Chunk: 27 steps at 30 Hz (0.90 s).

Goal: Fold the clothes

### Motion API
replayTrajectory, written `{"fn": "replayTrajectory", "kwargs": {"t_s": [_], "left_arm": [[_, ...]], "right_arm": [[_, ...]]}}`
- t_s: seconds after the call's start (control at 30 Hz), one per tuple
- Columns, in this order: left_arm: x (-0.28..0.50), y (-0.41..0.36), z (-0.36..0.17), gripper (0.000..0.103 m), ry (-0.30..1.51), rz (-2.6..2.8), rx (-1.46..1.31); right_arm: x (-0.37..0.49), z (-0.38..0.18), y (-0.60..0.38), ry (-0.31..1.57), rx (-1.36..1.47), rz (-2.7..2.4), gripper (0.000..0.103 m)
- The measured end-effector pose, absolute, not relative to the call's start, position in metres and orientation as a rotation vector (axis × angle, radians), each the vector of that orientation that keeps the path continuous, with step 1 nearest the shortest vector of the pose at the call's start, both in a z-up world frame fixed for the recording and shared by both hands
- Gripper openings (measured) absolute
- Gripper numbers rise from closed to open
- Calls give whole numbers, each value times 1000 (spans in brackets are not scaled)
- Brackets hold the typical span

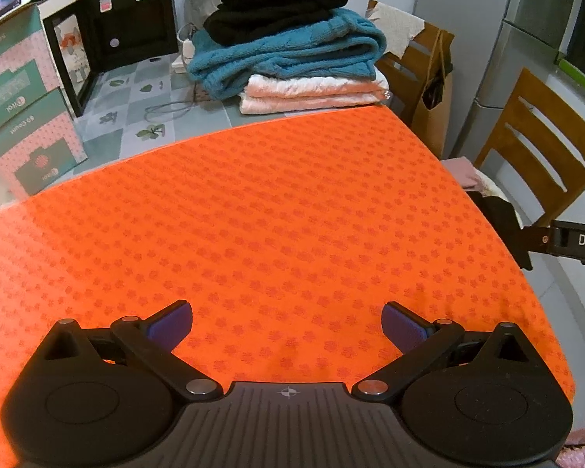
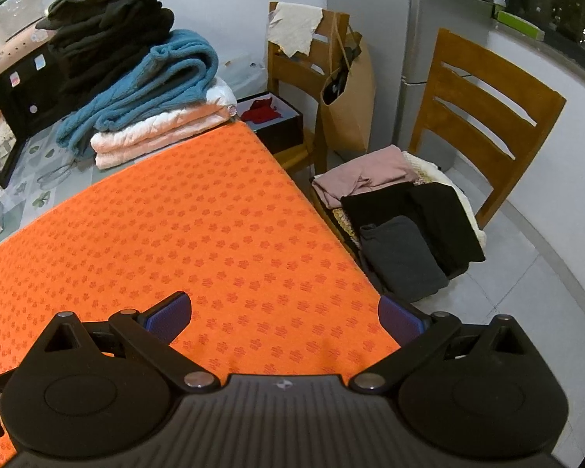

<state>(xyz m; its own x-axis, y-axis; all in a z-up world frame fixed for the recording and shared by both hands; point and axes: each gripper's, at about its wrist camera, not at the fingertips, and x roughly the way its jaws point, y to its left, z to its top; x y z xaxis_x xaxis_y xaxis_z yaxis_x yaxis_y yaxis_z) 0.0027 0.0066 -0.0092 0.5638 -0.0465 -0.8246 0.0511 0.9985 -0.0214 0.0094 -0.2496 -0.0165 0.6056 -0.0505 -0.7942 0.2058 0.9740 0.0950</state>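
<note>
An orange patterned mat [image 1: 261,214] covers the table and also shows in the right wrist view [image 2: 183,226]. At its far end a stack of folded clothes [image 1: 292,50] stands: black on top, a teal knit, a white-pink piece at the bottom; the right wrist view shows it too [image 2: 136,78]. Loose clothes [image 2: 401,226], pink, black and grey, lie on a chair seat right of the table. My left gripper [image 1: 286,325] is open and empty above the mat's near edge. My right gripper [image 2: 284,318] is open and empty above the mat's near right corner.
Two wooden chairs [image 2: 483,117] stand right of the table, one with a paper bag [image 2: 347,109] hung on it. Cardboard boxes [image 1: 23,117] and a black appliance [image 1: 113,35] stand at the far left. The right gripper's finger [image 1: 507,230] shows at the left view's right edge.
</note>
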Motion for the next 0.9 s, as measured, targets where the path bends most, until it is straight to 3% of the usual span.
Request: {"fn": "replayTrajectory", "kwargs": {"t_s": [0.53, 0.9], "left_arm": [[14, 12, -19, 103, 972, -124, -24], [37, -30, -22, 102, 933, -229, 60]], "right_arm": [[-6, -14, -246, 905, 153, -188, 103], [5, -6, -296, 792, 131, -252, 103]]}}
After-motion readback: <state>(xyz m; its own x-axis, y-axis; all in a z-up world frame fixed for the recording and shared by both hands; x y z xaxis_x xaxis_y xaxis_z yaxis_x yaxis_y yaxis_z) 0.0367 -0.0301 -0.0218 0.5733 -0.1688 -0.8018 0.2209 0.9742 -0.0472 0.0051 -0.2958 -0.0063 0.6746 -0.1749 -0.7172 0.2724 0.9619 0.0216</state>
